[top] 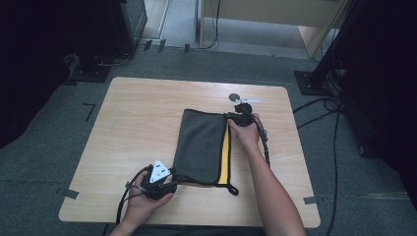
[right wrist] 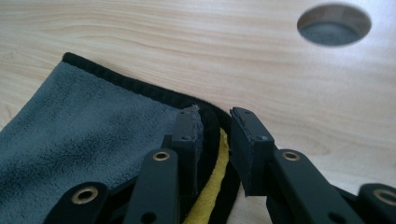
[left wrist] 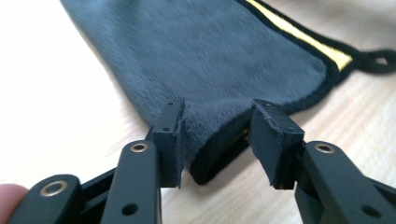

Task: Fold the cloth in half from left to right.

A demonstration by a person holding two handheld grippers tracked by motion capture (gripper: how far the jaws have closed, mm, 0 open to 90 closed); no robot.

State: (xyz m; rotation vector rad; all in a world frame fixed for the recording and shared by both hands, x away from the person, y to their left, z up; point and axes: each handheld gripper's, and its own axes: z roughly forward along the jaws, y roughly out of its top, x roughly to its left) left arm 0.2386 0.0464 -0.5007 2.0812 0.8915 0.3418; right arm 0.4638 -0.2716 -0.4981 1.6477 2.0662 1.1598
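A dark grey towel (top: 201, 145) with black trim lies folded on the wooden table (top: 133, 118). A yellow strip (top: 225, 157) of its underside shows along the right edge, and a black hanging loop (top: 233, 189) sticks out at the near right corner. My left gripper (top: 172, 179) sits at the near left corner. In the left gripper view its jaws (left wrist: 217, 126) stand apart with that towel (left wrist: 210, 60) corner between them, unpinched. At the far right corner, my right gripper (top: 235, 118) is open. Its jaws (right wrist: 215, 128) straddle the trimmed edge and yellow layer (right wrist: 210, 196).
A round cable hole (top: 234, 97) in the table lies just beyond the right gripper, also seen in the right gripper view as a hole (right wrist: 334, 24). Bare wood surrounds the towel. Black stands and cables (top: 319, 105) sit on the grey floor around the table.
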